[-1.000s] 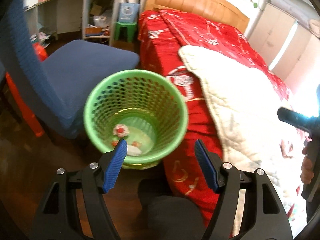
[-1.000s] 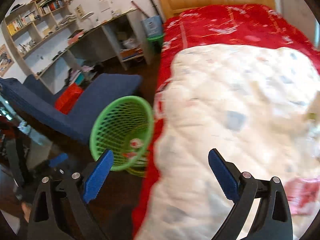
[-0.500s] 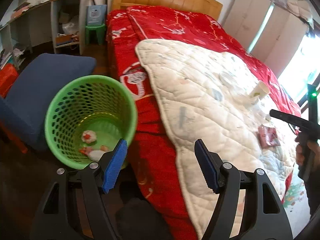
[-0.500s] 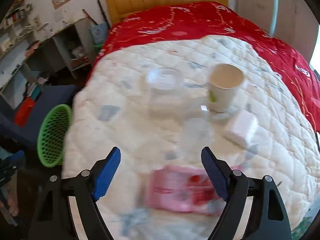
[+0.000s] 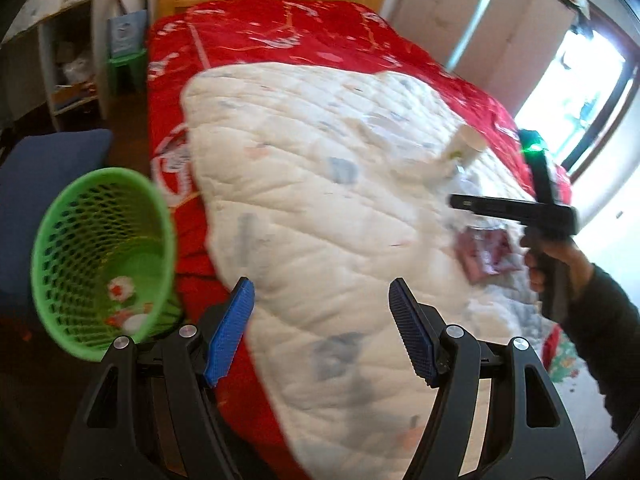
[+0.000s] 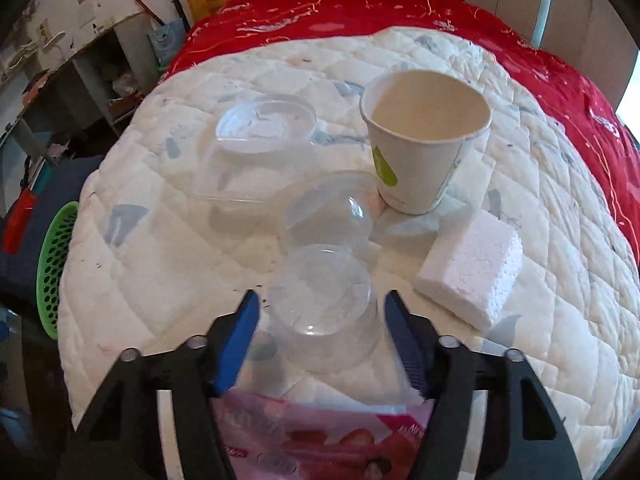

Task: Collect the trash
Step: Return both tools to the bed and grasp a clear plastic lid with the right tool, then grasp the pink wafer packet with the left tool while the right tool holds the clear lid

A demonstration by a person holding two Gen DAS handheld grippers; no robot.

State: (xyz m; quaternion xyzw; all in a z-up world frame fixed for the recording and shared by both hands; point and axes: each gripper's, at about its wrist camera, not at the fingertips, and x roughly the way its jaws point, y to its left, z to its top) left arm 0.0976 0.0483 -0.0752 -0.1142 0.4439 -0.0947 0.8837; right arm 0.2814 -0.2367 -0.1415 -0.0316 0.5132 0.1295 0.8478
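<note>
My right gripper (image 6: 320,312) points down at the white quilt (image 6: 160,240), its jaws closing around a clear plastic cup (image 6: 324,304); both pads sit just off its walls. A second clear cup (image 6: 326,216) lies behind it, then a clear lidded container (image 6: 264,128), a paper cup (image 6: 424,148) and a white foam block (image 6: 472,264). A pink wrapper (image 6: 320,440) lies under the gripper. My left gripper (image 5: 320,300) hangs open and empty over the bed's edge. The green basket (image 5: 100,256) stands on the floor left of it, with some trash inside.
A red bedspread (image 5: 280,40) covers the bed under the quilt. A blue chair (image 5: 48,176) stands behind the basket, and desk shelves (image 5: 72,64) are beyond it. In the left wrist view a person's hand (image 5: 560,264) holds the other gripper over the quilt's right side.
The right gripper swept from the basket side across the quilt, came down over the clear cups and narrowed its jaws. The left gripper swung right, so the basket slid to the left of its view.
</note>
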